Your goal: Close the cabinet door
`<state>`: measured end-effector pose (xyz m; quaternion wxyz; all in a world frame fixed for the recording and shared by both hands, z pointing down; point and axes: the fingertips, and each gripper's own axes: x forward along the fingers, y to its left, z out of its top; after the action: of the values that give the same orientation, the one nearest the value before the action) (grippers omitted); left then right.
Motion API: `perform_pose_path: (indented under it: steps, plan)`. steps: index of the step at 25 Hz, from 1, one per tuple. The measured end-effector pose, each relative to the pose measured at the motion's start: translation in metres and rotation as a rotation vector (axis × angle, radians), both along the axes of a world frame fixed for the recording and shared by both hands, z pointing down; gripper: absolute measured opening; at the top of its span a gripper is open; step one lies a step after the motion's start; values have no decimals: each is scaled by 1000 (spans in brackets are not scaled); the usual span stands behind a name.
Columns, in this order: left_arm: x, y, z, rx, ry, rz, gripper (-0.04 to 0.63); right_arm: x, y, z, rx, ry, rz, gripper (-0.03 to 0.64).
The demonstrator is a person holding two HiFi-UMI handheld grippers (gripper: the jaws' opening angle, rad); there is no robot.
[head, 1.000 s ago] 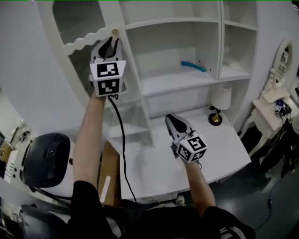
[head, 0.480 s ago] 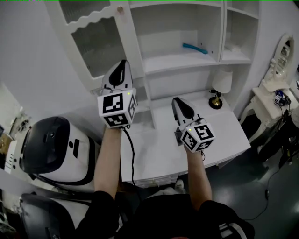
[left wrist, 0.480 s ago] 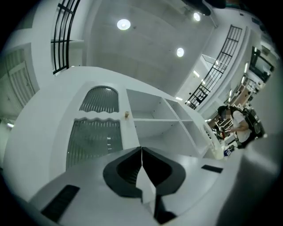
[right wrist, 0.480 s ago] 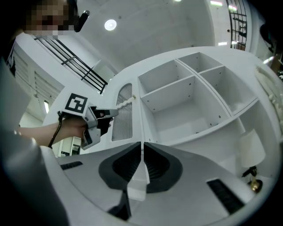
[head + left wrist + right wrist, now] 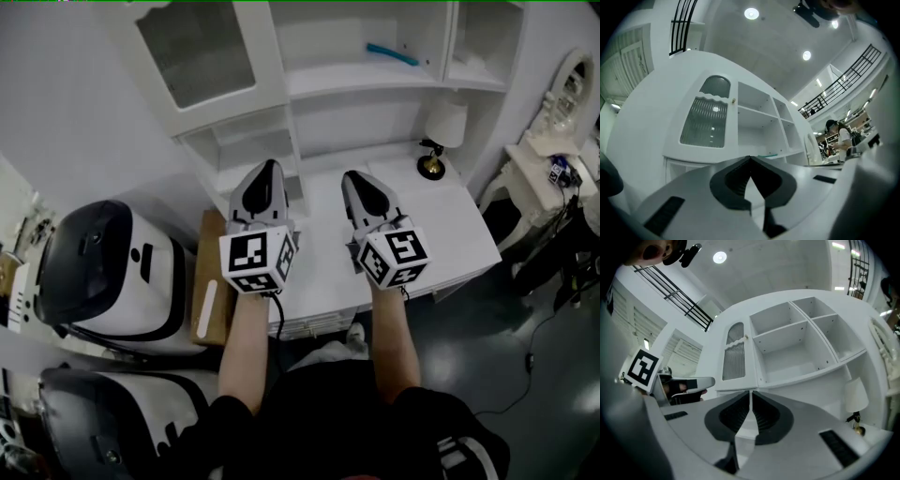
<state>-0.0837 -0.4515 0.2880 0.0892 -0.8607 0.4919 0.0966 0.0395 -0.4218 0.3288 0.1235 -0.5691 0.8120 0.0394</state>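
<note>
The white cabinet door (image 5: 202, 56) with ribbed glass lies flush with the cabinet front, left of the open shelves (image 5: 370, 84). In the left gripper view the door (image 5: 705, 123) shows its small knob (image 5: 733, 100) at the right edge. My left gripper (image 5: 267, 169) is low over the desk, well below the door and apart from it, jaws shut on nothing. The right gripper (image 5: 356, 178) sits beside it, shut and empty as well. Both point toward the cabinet. From the right gripper view the door (image 5: 734, 352) and the left gripper (image 5: 689, 383) are visible.
A white desk (image 5: 450, 234) carries a small lamp (image 5: 441, 131). A blue object (image 5: 392, 54) lies on a shelf. A black-and-white machine (image 5: 103, 272) and a cardboard box (image 5: 214, 300) stand at left. A dressing table with mirror (image 5: 562, 112) is at right.
My left gripper has dropped from the knob at the door's edge down to desk height beside the right gripper. The right gripper shifted a little. The door now lies flush with the cabinet.
</note>
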Motion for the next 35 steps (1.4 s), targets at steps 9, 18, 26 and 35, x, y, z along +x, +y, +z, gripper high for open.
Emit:
perform_pose_path:
  steps: [9,18,26,35]
  plan:
    - [5,30,73,-79,-55,1,12,-31,4,37,-72,51,-52,38]
    - [2,38,91,-119,-46,-15,12,-54,7,55,-94,87,-109,38]
    - [16,45,92,-107,-45,3,12,-58,14,60,-90,126,-106,20]
    - [37,53,106,-138,-34,41,12,-43,26,66,-103,134,-88,20]
